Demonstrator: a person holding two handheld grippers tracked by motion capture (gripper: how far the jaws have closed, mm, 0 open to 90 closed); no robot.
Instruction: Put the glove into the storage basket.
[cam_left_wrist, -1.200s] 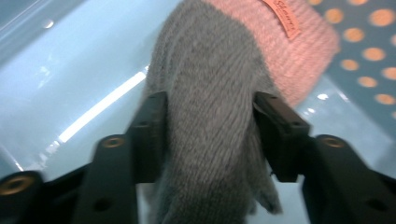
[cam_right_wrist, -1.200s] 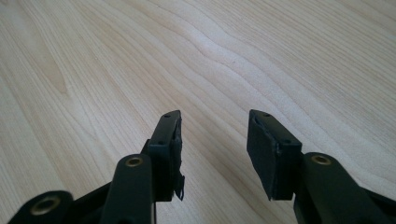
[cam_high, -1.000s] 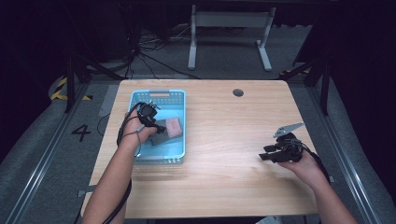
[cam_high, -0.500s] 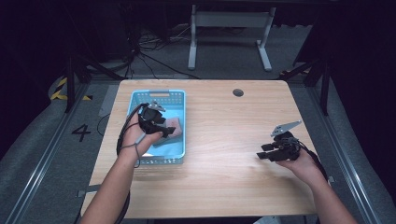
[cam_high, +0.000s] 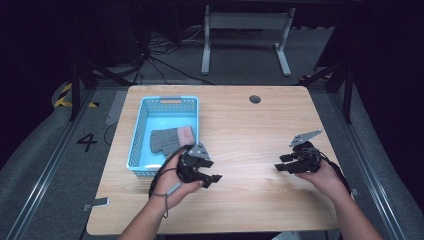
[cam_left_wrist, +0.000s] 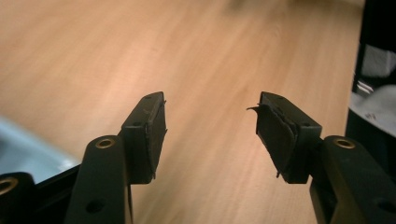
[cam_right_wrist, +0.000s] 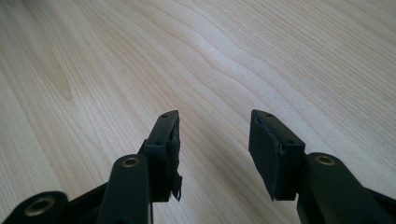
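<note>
Wooden tabletop (cam_high: 240, 125) carried a blue basket (cam_high: 145, 120) holding a folded grey glove (cam_high: 167, 140); just outside it the left gripper (cam_high: 212, 174), fingers parted and empty, had just been closing, right gripper (cam_high: 281, 163) fingers released.

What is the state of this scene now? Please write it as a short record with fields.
surface: wooden table
container: blue basket, at the table's left side
contents: grey folded cloth with a pink band, lying inside the basket
left tool: over the bare table just right of the basket; jaws open, have just been closing a little, nothing between them
right tool: low over the table's right side, jaws open, nothing between them
work state: cloth is in the basket, neither tool touches it
</note>
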